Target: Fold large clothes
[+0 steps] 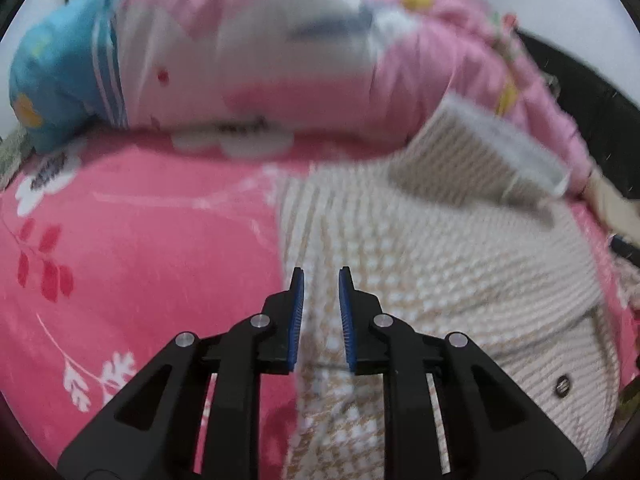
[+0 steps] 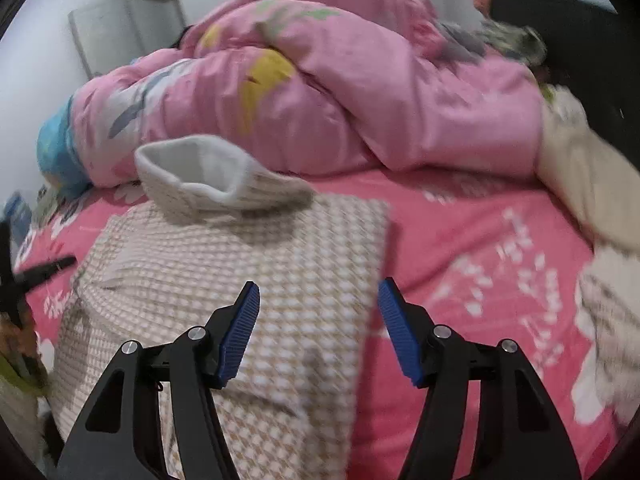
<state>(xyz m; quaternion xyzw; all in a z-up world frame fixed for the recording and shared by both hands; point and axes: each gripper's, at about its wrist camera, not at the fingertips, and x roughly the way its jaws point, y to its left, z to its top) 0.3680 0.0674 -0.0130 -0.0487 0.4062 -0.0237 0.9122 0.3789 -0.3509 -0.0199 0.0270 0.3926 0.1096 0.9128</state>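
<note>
A beige-and-white checked knit garment [image 1: 440, 280] lies spread on the pink flowered bed sheet [image 1: 140, 240]. Its sleeve [image 1: 480, 152], with a white cuff, is folded back over the body. A dark button [image 1: 562, 386] shows near the lower right. My left gripper [image 1: 321, 280] hovers over the garment's left edge, its blue pads a narrow gap apart with nothing pinched. In the right wrist view the same garment [image 2: 240, 264] fills the lower left, with the cuffed sleeve [image 2: 200, 176] on its far part. My right gripper [image 2: 319, 286] stands wide open above the garment's right edge, holding nothing.
A bunched pink quilt [image 2: 360, 100] with a blue end [image 1: 60, 72] lies across the far side of the bed. Cream cloth [image 2: 580, 176] is heaped at the right. A white cabinet [image 2: 120, 32] stands behind. Bare sheet [image 2: 480, 260] lies right of the garment.
</note>
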